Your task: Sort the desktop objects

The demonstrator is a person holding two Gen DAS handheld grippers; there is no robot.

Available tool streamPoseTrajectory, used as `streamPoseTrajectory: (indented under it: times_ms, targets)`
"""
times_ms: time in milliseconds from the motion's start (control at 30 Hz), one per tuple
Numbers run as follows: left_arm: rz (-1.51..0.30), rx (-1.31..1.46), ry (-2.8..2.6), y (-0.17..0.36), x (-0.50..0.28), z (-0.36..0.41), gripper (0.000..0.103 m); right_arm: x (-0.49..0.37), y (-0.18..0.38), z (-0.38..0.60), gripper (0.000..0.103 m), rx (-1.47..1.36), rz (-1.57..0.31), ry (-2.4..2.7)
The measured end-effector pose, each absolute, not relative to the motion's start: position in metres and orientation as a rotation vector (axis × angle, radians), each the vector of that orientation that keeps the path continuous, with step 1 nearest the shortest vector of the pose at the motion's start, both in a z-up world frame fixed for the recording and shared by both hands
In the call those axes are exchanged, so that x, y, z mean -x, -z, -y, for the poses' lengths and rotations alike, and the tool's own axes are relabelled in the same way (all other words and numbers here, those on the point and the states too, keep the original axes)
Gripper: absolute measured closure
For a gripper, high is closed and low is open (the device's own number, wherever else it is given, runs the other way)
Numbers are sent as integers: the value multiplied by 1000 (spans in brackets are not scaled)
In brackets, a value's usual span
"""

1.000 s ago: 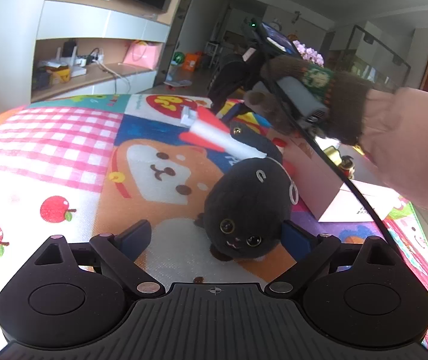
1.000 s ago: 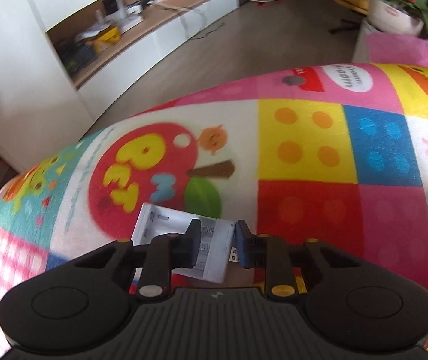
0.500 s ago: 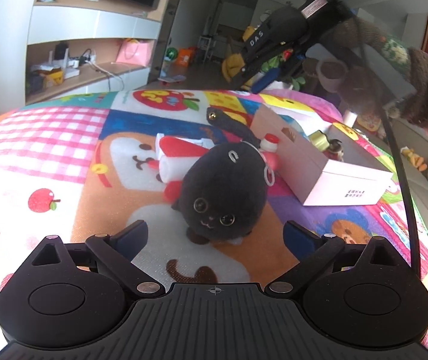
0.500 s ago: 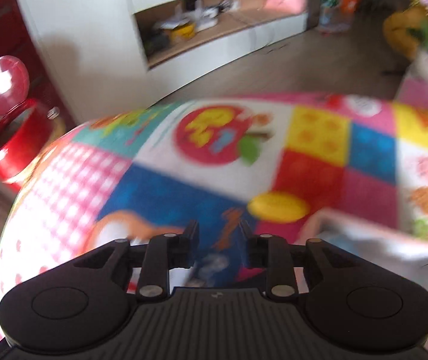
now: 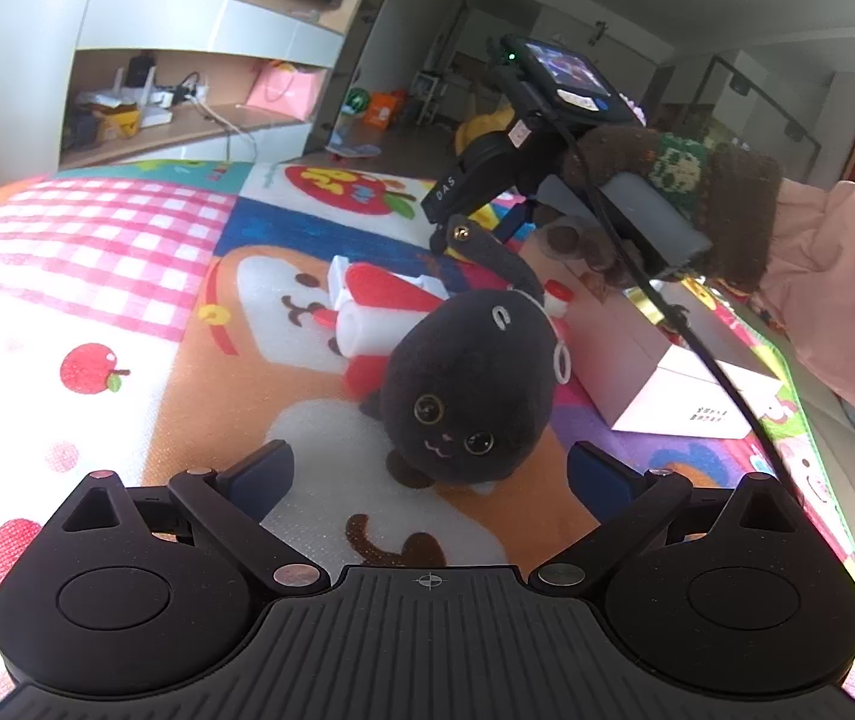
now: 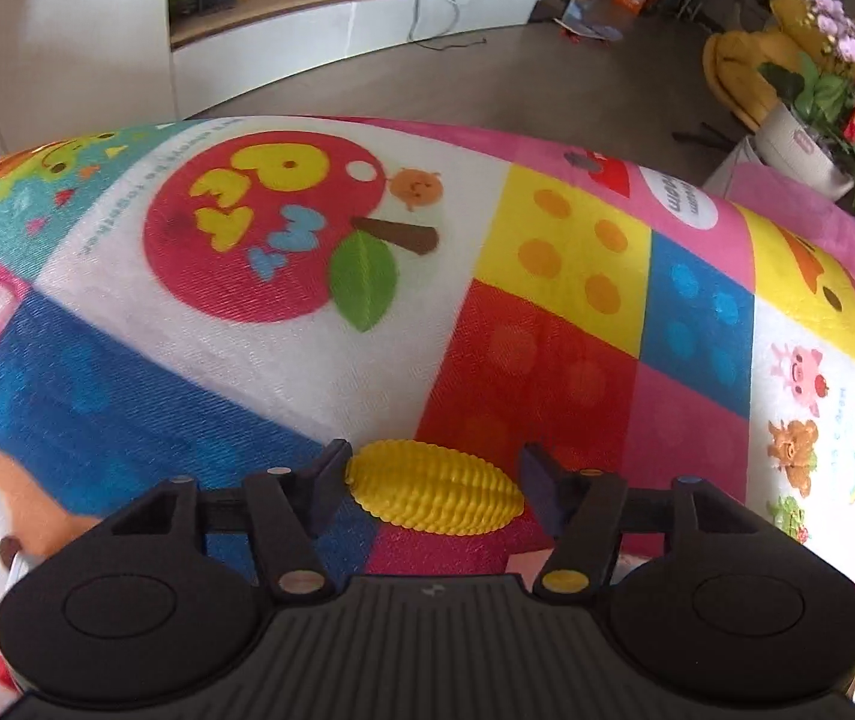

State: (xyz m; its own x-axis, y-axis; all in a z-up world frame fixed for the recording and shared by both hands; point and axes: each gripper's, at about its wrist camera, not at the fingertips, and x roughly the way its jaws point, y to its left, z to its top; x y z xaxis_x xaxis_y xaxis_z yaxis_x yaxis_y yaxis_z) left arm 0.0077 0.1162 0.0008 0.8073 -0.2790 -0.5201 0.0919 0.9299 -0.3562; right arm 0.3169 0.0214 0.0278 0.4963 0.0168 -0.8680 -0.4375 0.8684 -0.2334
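My left hand-held gripper [image 5: 427, 468] wide open, black plush cat [image 5: 466, 390] at 12 o'clock, unheld. Right hand-held gripper [image 6: 430, 483] opening, yellow toy corn [image 6: 433, 495] between jaws, ungripped.

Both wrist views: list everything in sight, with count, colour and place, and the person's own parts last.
plush cat: one, black, on the mat between the left gripper's open fingers
white and red packets: a small pile, count unclear, behind the cat
box: one, pale pink, right of the cat
toy corn: one, yellow, on the mat between the right gripper's fingers
mat: one, multicoloured, under everything
left gripper: black, wide open
right gripper: black, jaws opening around the corn
hand: brown knitted glove, pink sleeve
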Motion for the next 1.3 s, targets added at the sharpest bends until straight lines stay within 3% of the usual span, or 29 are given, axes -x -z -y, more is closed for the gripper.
streamPoseTrajectory:
  times_ms: [33,67,500,633,767,933,1033,1133,1200,1300]
  targets:
    - [-598,320,201,-1,-7,-115,2,-311,-30,-22,42,478,-1014,-305]
    - [-596,315,199,-2,-7,-114,2,-304,-31,-22,56,499,-1015,-315]
    - [-647,168,168,-5,7,-87,2,-174,-55,21,62,387,-1136,-546]
    - [-669,115,177,-5,7,-74,2,-126,-72,50,62,320,-1049,-609]
    - [-678,72,213,-7,8,-56,2,-87,-93,99,82,168,-965,-619]
    - [-668,16,281,-11,11,-23,2,-46,-86,151,82,147,-875,-510]
    - [-651,-40,317,-14,12,-2,2,-29,-73,183,77,120,-829,-426]
    - [-637,-114,326,-13,11,17,2,-16,-59,213,62,74,-818,-356]
    - [-634,-154,315,-12,10,26,2,-5,-49,230,45,45,-821,-319]
    - [-647,-153,302,-10,7,30,2,11,-37,239,36,38,-818,-304]
